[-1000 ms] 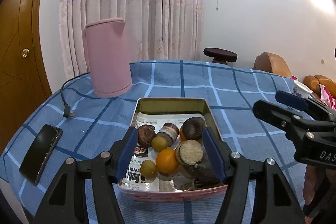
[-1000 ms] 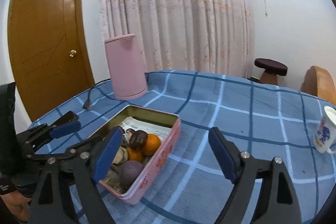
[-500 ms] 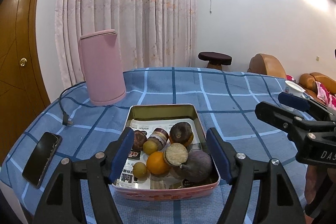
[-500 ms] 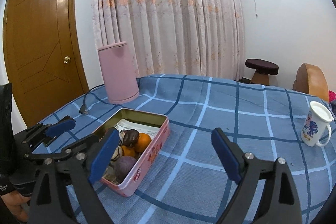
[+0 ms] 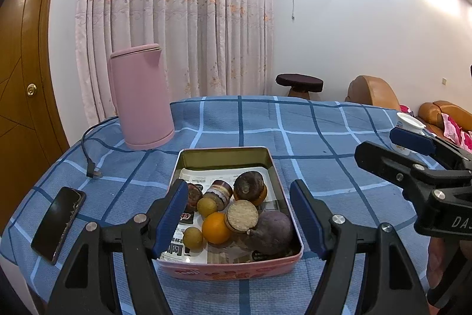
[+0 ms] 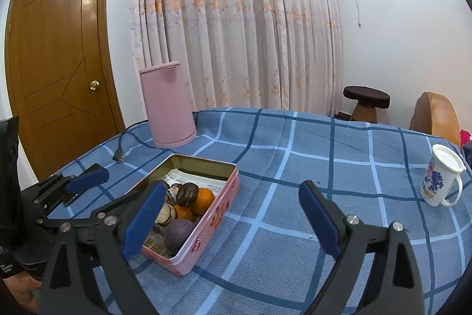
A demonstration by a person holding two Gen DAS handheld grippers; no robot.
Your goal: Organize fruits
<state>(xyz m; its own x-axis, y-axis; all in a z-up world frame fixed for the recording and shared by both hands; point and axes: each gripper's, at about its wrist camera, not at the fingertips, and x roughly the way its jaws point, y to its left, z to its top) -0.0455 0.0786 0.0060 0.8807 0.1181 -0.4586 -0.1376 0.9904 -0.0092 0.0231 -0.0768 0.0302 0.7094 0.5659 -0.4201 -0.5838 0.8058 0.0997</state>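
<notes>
A: Where do things stand?

B: The fruit sits heaped in the pink rectangular metal tin, lined with printed paper, on the worktop under a blue checked cloth. The left gripper hovers above the tin's near end, jaws spread wide and holding nothing. The right gripper is released too, over bare cloth just right of the tin.

A: What could go wrong?

B: The pile, mainly. A round orange lies pressed against a cut piece with a pale flat face and a dull purple fruit. Two small yellow-green round fruits sit beside them. Closing on one would likely nudge its neighbours, and round ones roll.

A: And the tin itself?

B: It looks light and rests on cloth, so a finger catching its rim could drag or tip it. The wide left jaws nearly span it, so a careless descent might strike the walls.

A: Anything nearby?

B: A black smartphone lies near the worktop's left edge, and a pink cylindrical kettle stands behind with its black cord trailing. A white printed mug stands well to the right. A wide swing could hit any of them.
</notes>
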